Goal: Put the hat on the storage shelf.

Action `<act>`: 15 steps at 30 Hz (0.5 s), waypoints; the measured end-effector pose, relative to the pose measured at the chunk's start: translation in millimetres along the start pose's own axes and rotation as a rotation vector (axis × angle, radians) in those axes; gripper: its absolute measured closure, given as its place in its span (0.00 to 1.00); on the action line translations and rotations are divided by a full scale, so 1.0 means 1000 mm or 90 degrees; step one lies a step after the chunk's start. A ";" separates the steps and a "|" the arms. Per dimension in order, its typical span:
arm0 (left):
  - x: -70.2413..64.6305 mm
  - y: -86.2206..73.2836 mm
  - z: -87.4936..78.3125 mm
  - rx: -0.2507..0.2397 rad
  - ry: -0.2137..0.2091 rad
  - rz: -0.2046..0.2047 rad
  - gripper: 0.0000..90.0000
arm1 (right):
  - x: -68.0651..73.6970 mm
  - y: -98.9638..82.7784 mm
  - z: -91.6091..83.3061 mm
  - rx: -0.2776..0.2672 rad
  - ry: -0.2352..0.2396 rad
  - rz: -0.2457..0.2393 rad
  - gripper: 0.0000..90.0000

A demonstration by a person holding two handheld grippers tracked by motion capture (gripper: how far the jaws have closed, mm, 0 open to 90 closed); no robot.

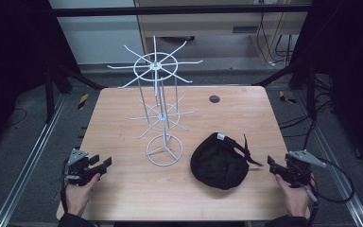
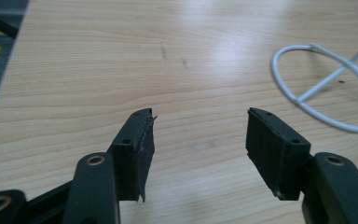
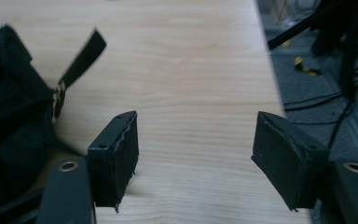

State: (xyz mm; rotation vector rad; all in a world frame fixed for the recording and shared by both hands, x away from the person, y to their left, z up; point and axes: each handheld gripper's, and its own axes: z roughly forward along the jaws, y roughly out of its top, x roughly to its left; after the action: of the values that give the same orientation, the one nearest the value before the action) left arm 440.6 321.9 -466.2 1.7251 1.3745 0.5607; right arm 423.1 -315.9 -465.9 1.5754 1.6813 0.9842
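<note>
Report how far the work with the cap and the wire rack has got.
Done: nothing visible yet. The black cap lies on the table beside the white wire rack, whose arms are bare. In hand: nothing; the left gripper and right gripper are open and empty. Left: probably grasping the cap and hanging it.

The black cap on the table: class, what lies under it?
The black cap lies on the bare wooden table, its strap trailing toward the right gripper. Anything beneath its crown is covered, so that cannot be told.
</note>
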 end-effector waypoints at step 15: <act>-0.050 0.003 -0.005 -0.006 -0.069 0.039 0.48 | 0.013 0.015 -0.025 -0.045 0.074 -0.003 0.46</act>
State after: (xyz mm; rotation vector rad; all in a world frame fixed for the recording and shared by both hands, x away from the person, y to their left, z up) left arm 423.7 276.1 -453.6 1.7691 1.2441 0.4991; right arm 408.6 -305.9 -439.4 1.4934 1.7068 1.1394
